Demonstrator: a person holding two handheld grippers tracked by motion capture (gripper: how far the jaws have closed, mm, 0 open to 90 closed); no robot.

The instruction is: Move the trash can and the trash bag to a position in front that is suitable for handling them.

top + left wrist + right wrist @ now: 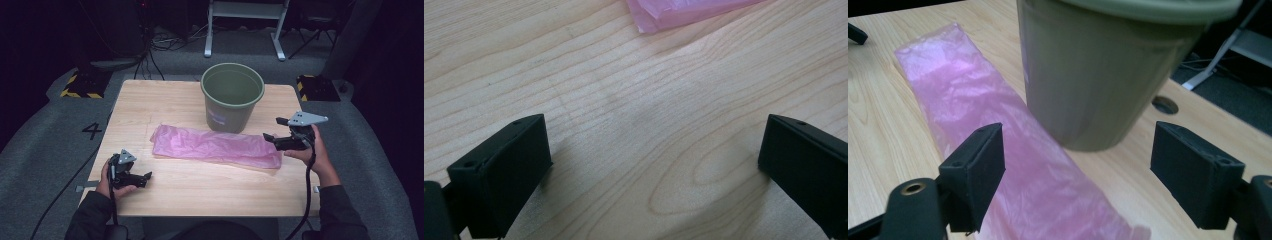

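Right gripper (276, 129) hovers over the bag's near end, jaws spread wide and empty.

The flat pink plastic bag (215, 145) lies lengthwise across the wooden table (150, 100), just before the green plastic bucket (232, 95); the left gripper (145, 176), also wide open, sits well off its other end.

Worktop (175, 185): I see the bucket (232, 97) upright at the far middle; the plastic bag (215, 146) flat just before it, lying left to right. Left hand-held gripper (146, 177) near the front left corner; right hand-held gripper (275, 129) over the bag's right end.
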